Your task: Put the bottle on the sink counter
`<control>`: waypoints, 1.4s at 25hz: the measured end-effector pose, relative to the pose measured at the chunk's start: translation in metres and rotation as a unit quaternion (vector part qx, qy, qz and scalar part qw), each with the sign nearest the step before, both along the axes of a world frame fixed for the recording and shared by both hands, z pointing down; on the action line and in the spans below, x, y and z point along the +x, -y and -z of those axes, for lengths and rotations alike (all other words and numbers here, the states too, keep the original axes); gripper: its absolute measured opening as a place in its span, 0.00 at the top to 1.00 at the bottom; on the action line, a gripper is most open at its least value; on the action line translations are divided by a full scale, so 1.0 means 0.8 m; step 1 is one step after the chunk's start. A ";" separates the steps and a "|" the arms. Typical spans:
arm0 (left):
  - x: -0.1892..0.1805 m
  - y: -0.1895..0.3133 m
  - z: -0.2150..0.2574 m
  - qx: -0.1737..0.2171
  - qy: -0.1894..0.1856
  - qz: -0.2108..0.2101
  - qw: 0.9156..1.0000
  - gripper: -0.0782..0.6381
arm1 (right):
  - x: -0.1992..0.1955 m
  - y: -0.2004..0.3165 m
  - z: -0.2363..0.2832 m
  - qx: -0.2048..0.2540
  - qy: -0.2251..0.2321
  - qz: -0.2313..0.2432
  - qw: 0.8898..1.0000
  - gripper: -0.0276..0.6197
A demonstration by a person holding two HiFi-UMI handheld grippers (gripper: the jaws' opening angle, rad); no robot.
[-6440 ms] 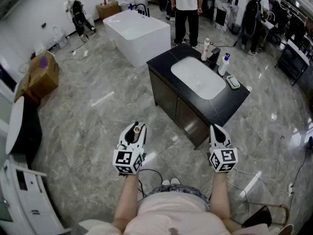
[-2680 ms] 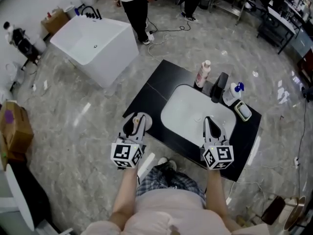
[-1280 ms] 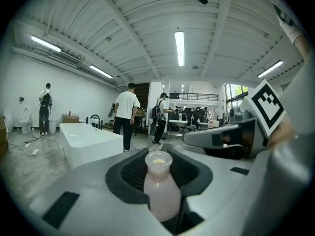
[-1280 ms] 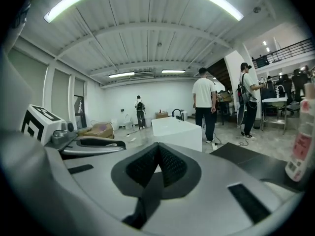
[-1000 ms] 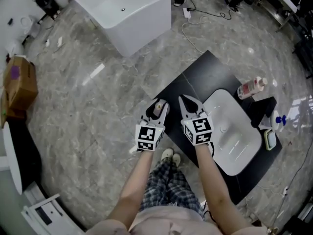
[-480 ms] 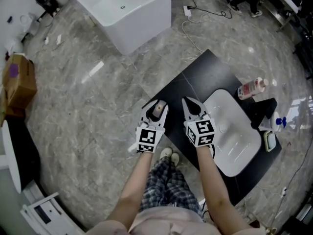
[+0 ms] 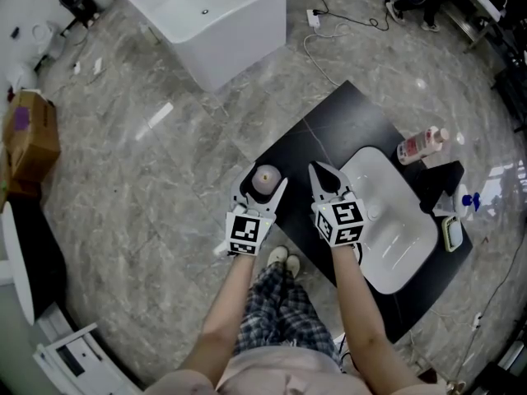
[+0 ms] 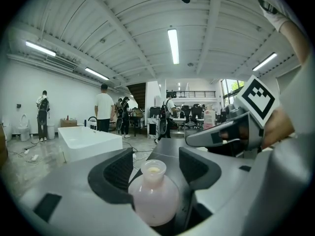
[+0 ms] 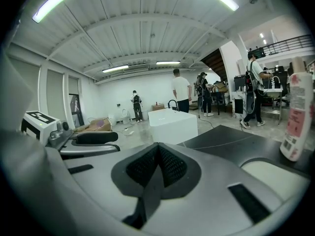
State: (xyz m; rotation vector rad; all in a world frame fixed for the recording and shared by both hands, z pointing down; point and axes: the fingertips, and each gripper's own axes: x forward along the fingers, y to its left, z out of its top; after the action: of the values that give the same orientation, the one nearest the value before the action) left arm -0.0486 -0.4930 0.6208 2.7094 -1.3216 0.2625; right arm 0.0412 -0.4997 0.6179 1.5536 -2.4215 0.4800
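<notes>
**A:** How do our tongs stand?

**B:** Left tongs (image 8: 156,157) are parted, with the bottle (image 8: 153,196) upright between them. It seems set on the bench (image 7: 329,130), near its edge and left of the sink (image 7: 399,237). Right tongs (image 9: 157,151) are closed and empty.

**A:** How do we finish well?

**B:** We draw the left tongs straight back and level, so neither jaw tips the bottle.

Left gripper (image 8: 156,163): jaws apart, pink bottle (image 8: 153,200) upright between them, gaps either side of its neck. Dark counter (image 8: 170,146) ahead. White tub (image 8: 88,140) beyond, left; people (image 8: 104,112) standing farther back.
</notes>
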 end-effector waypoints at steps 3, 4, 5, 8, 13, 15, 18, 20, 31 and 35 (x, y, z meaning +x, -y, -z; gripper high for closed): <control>-0.008 -0.003 0.009 0.003 -0.009 0.008 1.000 0.49 | 0.002 -0.005 0.006 0.003 -0.001 -0.003 1.000 0.93; -0.012 -0.004 0.015 0.003 -0.015 0.014 1.000 0.49 | 0.003 -0.007 0.010 0.005 -0.002 -0.005 1.000 0.93; -0.018 -0.006 0.022 0.004 -0.021 0.020 1.000 0.49 | 0.005 -0.010 0.015 0.008 -0.003 -0.007 1.000 0.93; -0.034 -0.010 0.052 0.009 -0.042 0.039 0.998 0.49 | 0.018 -0.020 0.038 0.020 -0.002 -0.020 1.000 0.93; -0.055 -0.021 0.110 0.005 -0.079 0.046 0.996 0.51 | 0.053 -0.052 0.088 0.044 0.006 -0.059 0.997 0.93; -0.061 -0.034 0.132 0.005 -0.087 0.042 0.995 0.57 | 0.068 -0.073 0.107 0.050 0.009 -0.074 0.996 0.93; -0.065 -0.054 0.165 0.010 -0.095 0.030 0.995 0.66 | 0.087 -0.102 0.136 0.065 0.008 -0.095 0.993 0.93; -0.065 -0.061 0.184 0.020 -0.101 0.022 0.994 0.72 | 0.100 -0.113 0.154 0.081 0.008 -0.109 0.991 0.93; -0.074 -0.100 0.238 0.049 -0.123 0.012 0.991 0.85 | 0.172 -0.196 0.217 0.134 0.001 -0.180 0.974 0.93; -0.076 -0.102 0.251 0.060 -0.125 0.013 0.990 0.85 | 0.191 -0.211 0.232 0.153 0.004 -0.198 0.968 0.93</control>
State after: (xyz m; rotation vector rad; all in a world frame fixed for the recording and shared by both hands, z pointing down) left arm -0.1096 -0.4113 0.4197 2.7067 -1.3380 -0.1597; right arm 0.1939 -0.3308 0.4321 2.1866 -2.2719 0.1789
